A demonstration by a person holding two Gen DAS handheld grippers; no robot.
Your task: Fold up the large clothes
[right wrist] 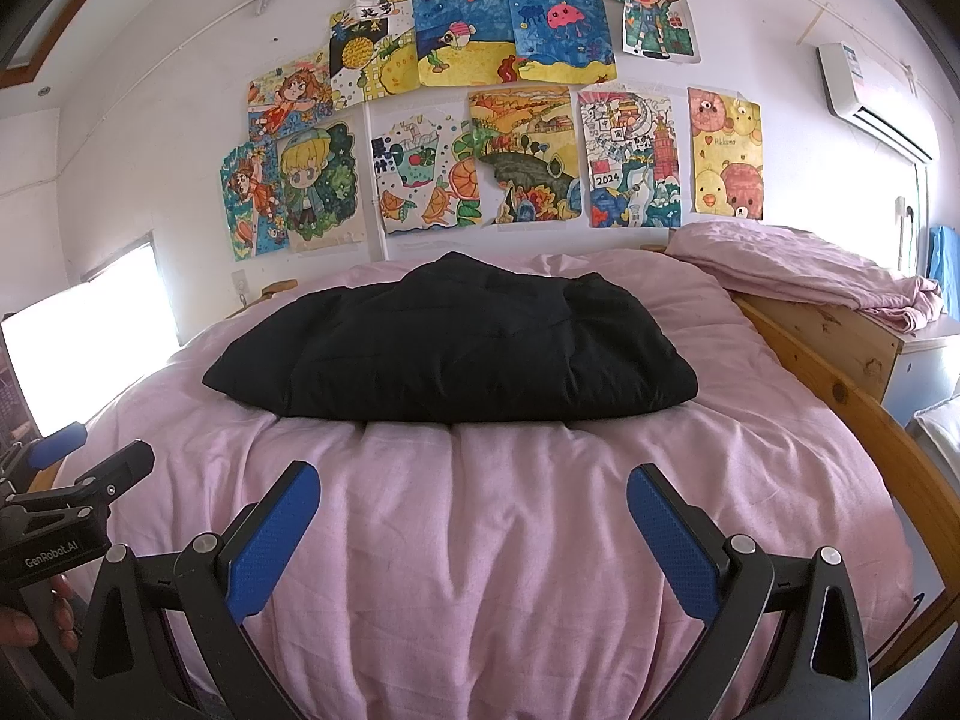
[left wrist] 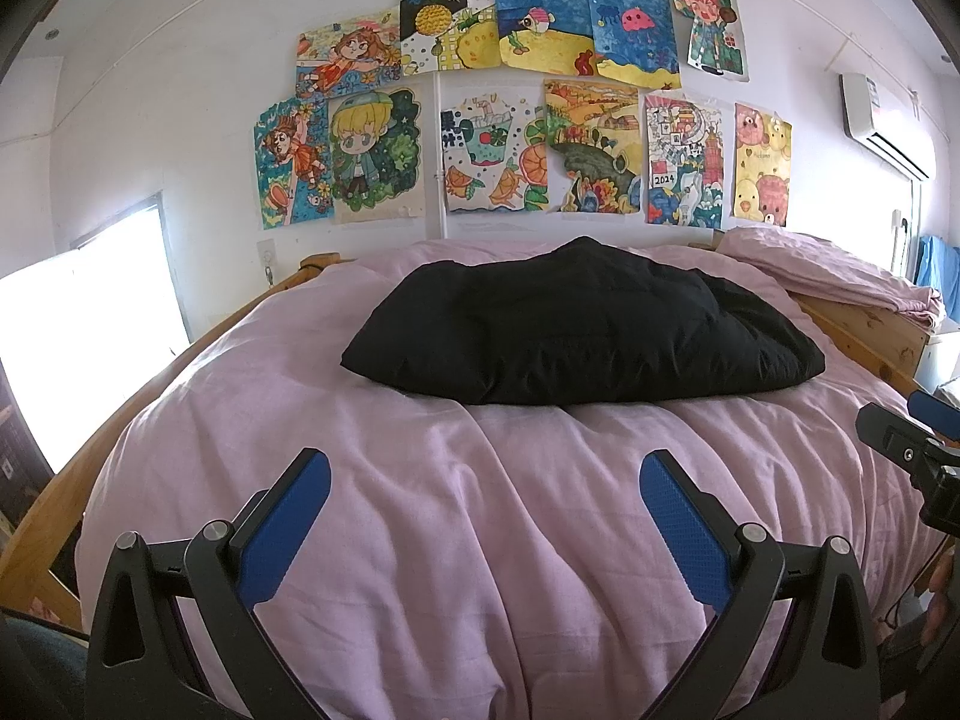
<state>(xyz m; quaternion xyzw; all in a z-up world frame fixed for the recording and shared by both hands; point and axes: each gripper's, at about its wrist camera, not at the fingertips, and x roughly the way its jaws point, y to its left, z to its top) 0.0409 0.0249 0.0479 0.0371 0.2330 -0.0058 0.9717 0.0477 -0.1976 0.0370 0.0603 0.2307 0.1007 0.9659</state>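
A black padded garment (left wrist: 576, 330) lies folded into a thick rectangular bundle on the pink bedcover (left wrist: 480, 510), toward the far middle of the bed. It also shows in the right wrist view (right wrist: 456, 348). My left gripper (left wrist: 485, 468) is open and empty, held above the near part of the bedcover, well short of the garment. My right gripper (right wrist: 474, 480) is open and empty too, at a similar distance. Each gripper shows at the edge of the other's view: the right one (left wrist: 912, 426), the left one (right wrist: 90, 456).
The bed has a wooden frame (right wrist: 840, 384) along its right side and another rail (left wrist: 90, 468) on the left. A folded pink sheet (right wrist: 804, 270) lies at the far right corner. Children's drawings (left wrist: 516, 102) cover the back wall. An air conditioner (left wrist: 882, 120) hangs at upper right.
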